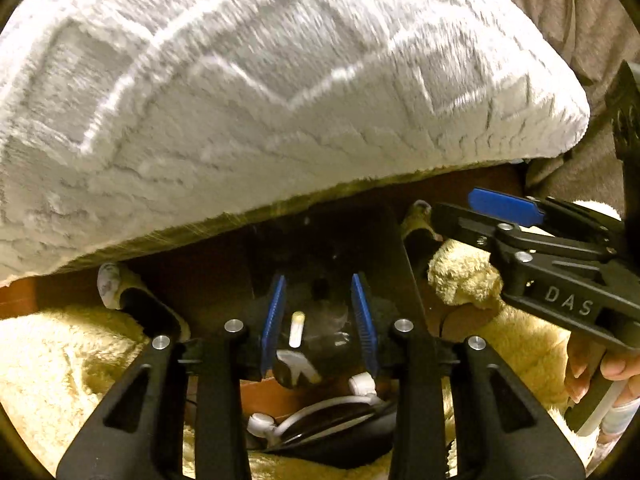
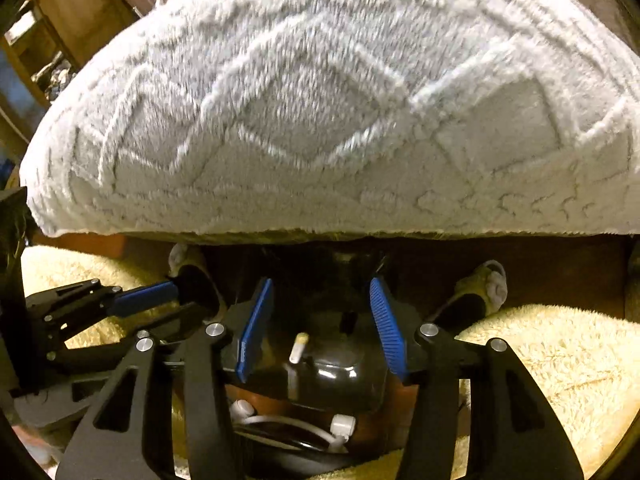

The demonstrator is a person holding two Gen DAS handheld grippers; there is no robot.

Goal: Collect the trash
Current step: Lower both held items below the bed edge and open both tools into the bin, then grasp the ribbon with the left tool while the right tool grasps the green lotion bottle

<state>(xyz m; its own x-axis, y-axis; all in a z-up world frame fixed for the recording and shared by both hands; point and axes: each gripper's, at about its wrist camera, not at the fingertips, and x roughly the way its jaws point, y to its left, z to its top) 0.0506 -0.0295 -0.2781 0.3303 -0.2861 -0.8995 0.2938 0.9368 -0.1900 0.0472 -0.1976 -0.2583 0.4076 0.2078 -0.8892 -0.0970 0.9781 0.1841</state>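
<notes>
**Both grippers are reaching under the cushion for a small pale scrap**

The likely piece of trash, a small pale stick-shaped scrap (image 1: 297, 329), is lying on a glossy black base (image 1: 320, 264) in the dark gap beneath a big grey-white plush cushion (image 1: 260, 100). What it is exactly I cannot tell; it could be a stub or a bit of plastic.

The left gripper (image 1: 319, 326) is hanging over it with its jaws parted and nothing between the blue pads but the scrap lying below, untouched. The right gripper (image 2: 322, 328) is framing the same scrap (image 2: 298, 347) from its side, jaws likewise released and wider.

To do this step well, only one gripper should be closing on the scrap; the other, I judge, is better spent holding the cushion edge clear. The pads should be straddling the scrap across its narrow width, coming low enough to pinch it, since the black surface looks slick and may let it skid.

White cables and plugs (image 1: 320, 412) are lying just nearer the camera, and a cream fleece rug (image 1: 72, 360) is spreading on both sides; the fingers should be avoiding both.
</notes>
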